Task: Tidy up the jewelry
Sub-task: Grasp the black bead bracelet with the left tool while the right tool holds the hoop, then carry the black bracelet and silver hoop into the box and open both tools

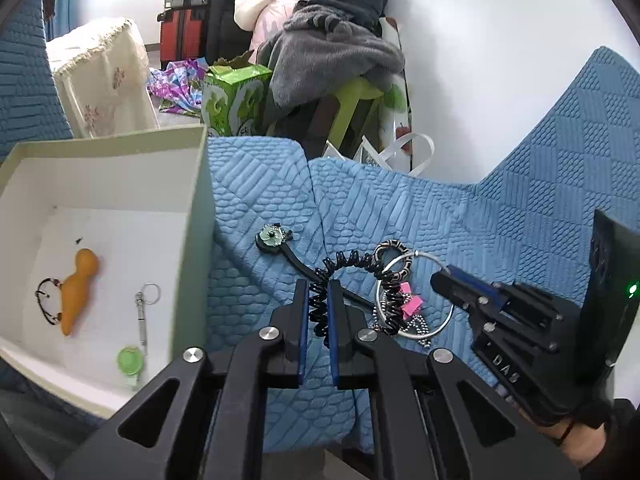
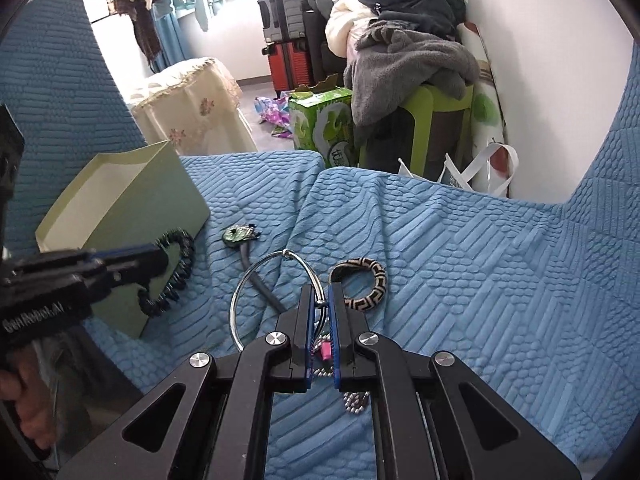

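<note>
Two pairs of fingers were clamped on jewelry: the left gripper [image 1: 318,300] pinched a black coiled bracelet [image 1: 352,268], the right gripper [image 2: 320,304] a thin silver hoop [image 2: 256,280]. Both tilted steeply down over the blue quilted cover [image 2: 460,260]. Beneath the right fingers, a bead chain [image 2: 354,398] and a pink piece [image 2: 325,351] were half hidden. Just beyond lay a patterned ring [image 2: 370,286] and a green flower hairpin [image 2: 238,235]. Left of the left fingers stood the open box [image 1: 192,224], holding an orange gourd charm [image 1: 78,292].

Bead chain [image 2: 354,398] half hidden behind right gripper [image 2: 319,303]
</note>
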{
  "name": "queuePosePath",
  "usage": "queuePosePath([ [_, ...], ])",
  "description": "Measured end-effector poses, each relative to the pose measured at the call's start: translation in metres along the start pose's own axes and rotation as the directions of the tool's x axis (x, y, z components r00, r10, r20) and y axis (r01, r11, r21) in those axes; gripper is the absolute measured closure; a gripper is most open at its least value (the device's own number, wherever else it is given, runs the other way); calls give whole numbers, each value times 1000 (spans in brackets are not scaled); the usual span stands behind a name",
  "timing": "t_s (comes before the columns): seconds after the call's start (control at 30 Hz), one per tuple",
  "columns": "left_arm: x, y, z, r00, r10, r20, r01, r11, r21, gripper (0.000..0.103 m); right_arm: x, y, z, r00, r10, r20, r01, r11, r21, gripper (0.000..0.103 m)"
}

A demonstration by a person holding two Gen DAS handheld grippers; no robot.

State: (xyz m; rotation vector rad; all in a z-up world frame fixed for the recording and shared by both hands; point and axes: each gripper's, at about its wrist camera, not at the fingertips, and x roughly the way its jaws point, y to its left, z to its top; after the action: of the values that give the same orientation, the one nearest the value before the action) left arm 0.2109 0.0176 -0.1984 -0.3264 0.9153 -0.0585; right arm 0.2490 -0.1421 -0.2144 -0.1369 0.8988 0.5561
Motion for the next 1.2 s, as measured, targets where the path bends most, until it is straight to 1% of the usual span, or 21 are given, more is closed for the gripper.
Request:
queuePosePath([
  [0.2, -24, 7, 0, 1000, -9, 19, 9, 1000, 3, 95, -12, 11, -9, 1000, -7, -21, 8, 1000, 24, 98],
  [0.37, -30, 15, -2, 1000, -16, 18, 16, 1000, -5, 95, -19, 11, -15, 999, -11, -42, 14, 997, 72, 98],
  [0.5, -36, 19, -3, 999, -33, 21, 33, 999, -17, 95, -28, 15, -14, 999, -34, -27, 36, 997, 75, 98],
  [0.57, -41, 18, -2, 999, -38, 29, 38, 999, -15, 95, -33, 18, -10, 1000, -27, -16, 28, 996, 85, 98],
  [0.67, -51, 18, 5, 998, -45, 46, 46, 999, -21, 95, -43, 25, 0, 999, -42, 7, 41, 995, 91, 98],
  [0.83, -77, 19, 24, 996, -49, 80, 50, 999, -10, 95, -63, 34, 23, 998, -37, 51, 31, 993, 110, 98],
  [1.07, -117, 26, 49, 990, -35, 138, 33, 999, 16, 95, -94, 56, 70, 993, -33, 113, 21, 995, 102, 98],
  [1.2, -140, 41, 62, 984, -17, 175, 14, 1000, 19, 95, -108, 71, 95, 990, -15, 141, 1, 995, 98, 98],
])
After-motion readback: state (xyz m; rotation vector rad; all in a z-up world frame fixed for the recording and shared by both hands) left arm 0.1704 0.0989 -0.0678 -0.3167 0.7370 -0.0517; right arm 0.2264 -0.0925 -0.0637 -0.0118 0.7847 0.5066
